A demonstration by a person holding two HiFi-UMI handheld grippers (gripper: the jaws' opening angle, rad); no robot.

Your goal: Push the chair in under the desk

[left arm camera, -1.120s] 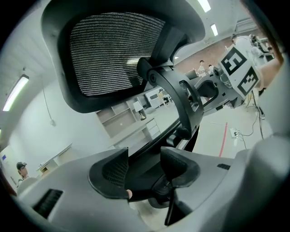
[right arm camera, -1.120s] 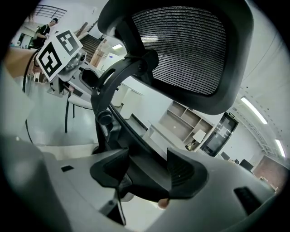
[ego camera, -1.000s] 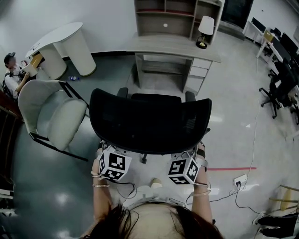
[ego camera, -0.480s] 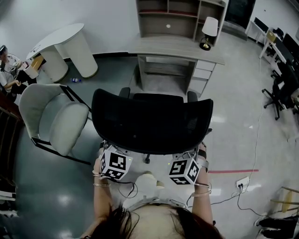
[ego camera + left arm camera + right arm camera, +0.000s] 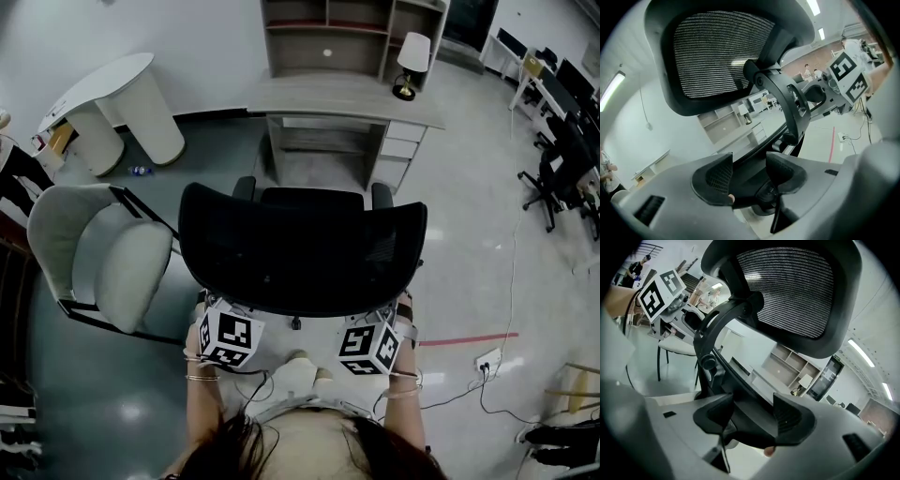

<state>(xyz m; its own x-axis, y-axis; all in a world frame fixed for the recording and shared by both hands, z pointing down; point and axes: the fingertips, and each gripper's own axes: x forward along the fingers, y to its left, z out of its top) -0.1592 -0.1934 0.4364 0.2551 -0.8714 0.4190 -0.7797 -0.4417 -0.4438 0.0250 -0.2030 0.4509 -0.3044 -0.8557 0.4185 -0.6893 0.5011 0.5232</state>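
From the head view, the black mesh office chair (image 5: pixel 300 248) stands on the floor before the table's (image 5: pixel 328 94) near edge. The left tool (image 5: pixel 230 319) and right tool (image 5: pixel 370 323) sit at its backrest's lower rim. In the left gripper view, the jaws pinch that rim. In the right gripper view, the jaws clamp it likewise.

Left gripper (image 5: pixel 749 174) at lower centre: pads set either side of the dark lower rim of the chair (image 5: pixel 723 55), rim filling the gap between them. Mesh panel fills the upper left; its curved support bracket (image 5: pixel 785 101) runs down the middle. Right gripper (image 5: pixel 816 95) at upper right, against the same rim, marker cube (image 5: pixel 847 77) showing. Desk (image 5: pixel 736 136) with shelves and lamp (image 5: pixel 743 112) beyond, mid-frame. Red floor line (image 5: pixel 832 143) at right.
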